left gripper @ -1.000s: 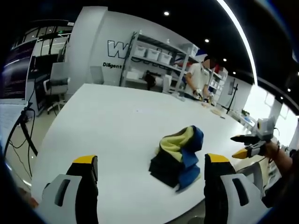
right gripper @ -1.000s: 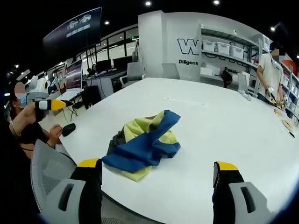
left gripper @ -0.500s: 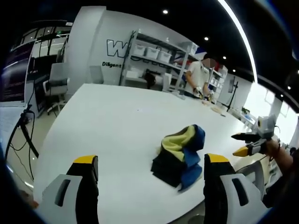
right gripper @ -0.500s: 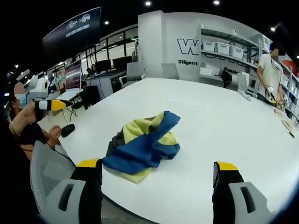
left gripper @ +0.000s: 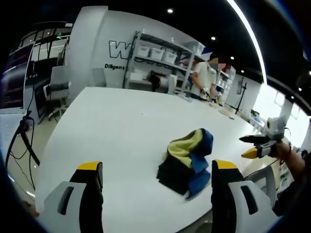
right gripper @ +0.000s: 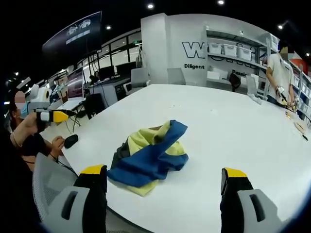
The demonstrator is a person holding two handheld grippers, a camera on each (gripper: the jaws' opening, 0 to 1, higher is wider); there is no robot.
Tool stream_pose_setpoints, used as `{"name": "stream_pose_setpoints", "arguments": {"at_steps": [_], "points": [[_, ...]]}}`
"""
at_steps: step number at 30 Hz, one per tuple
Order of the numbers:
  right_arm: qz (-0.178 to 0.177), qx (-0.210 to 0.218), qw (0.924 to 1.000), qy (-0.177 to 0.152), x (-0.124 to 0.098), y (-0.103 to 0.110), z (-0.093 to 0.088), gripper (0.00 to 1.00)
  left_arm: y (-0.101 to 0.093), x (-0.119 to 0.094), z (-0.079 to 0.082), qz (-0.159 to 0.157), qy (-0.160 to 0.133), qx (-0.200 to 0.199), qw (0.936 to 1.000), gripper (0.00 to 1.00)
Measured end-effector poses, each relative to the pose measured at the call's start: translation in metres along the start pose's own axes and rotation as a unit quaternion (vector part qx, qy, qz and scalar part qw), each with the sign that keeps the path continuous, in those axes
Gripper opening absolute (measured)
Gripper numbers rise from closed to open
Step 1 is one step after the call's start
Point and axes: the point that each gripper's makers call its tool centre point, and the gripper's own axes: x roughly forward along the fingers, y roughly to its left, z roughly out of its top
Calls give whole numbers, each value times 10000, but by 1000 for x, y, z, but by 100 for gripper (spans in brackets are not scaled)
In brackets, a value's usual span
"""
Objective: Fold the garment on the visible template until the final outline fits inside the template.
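Observation:
A crumpled garment (left gripper: 187, 162) in blue, yellow and black lies bunched on the white table (left gripper: 121, 121), near its front edge. My left gripper (left gripper: 157, 166) is open just short of it, one jaw on each side of the view and nothing between them. The right gripper (left gripper: 253, 146) hangs off the table's right edge in a person's hand, jaws apart. In the right gripper view the same garment (right gripper: 148, 155) sits ahead of my open right gripper (right gripper: 164, 171), blue cloth draped over yellow. The left gripper (right gripper: 54, 116) is held off the table's left edge.
A person (left gripper: 206, 77) stands at the table's far end beside shelves (left gripper: 160, 58) with white bins. A grey mesh chair (right gripper: 48, 187) and a black mouse (right gripper: 71, 141) are by the near left corner. An office chair (left gripper: 56, 90) stands off the far left.
Both views have shifted slightly with the hands. The garment lies as it did, and both grippers stay open and clear of it.

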Motion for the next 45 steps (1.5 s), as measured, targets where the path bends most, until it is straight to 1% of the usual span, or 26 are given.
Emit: {"name": "stream_pose_setpoints", "arguments": {"at_steps": [2,5,11,16,23,29,34,35,37,40,42,43,45], "points": [[12,-41,10000,15,2,1,1,97,0,2,-1,-5,1,16,10000,88],[25,-20,10000,34,7,0,1,96,1,7,-4,-35,112,-3,9999,87],[43,40,10000,1,14,-1,6,94,2,13,-2,-63,107,-2,9999,86],[77,94,9999,-44,22,-1,9,92,4,23,-3,-86,138,31,9999,84],[142,223,9996,-54,34,0,10,88,6,39,-10,-107,217,1,9997,83],[215,267,9994,23,49,0,6,84,7,53,-16,-135,299,12,9995,80],[396,266,9989,8,63,5,4,79,8,66,-26,-139,490,143,9986,77],[408,231,9989,31,66,6,2,77,8,69,-29,-151,539,170,9983,75],[420,172,9989,66,72,6,0,73,7,74,-31,-176,545,208,9981,73],[503,137,9986,76,77,7,-1,65,6,80,-34,-210,566,207,9980,71],[527,129,9985,102,81,8,-4,61,3,86,-39,-278,630,193,9974,68],[529,125,9985,96,82,8,-4,61,2,88,-43,-333,722,185,9967,66],[533,108,9985,80,86,8,-6,59,2,93,-47,-334,756,195,9964,64]]}}
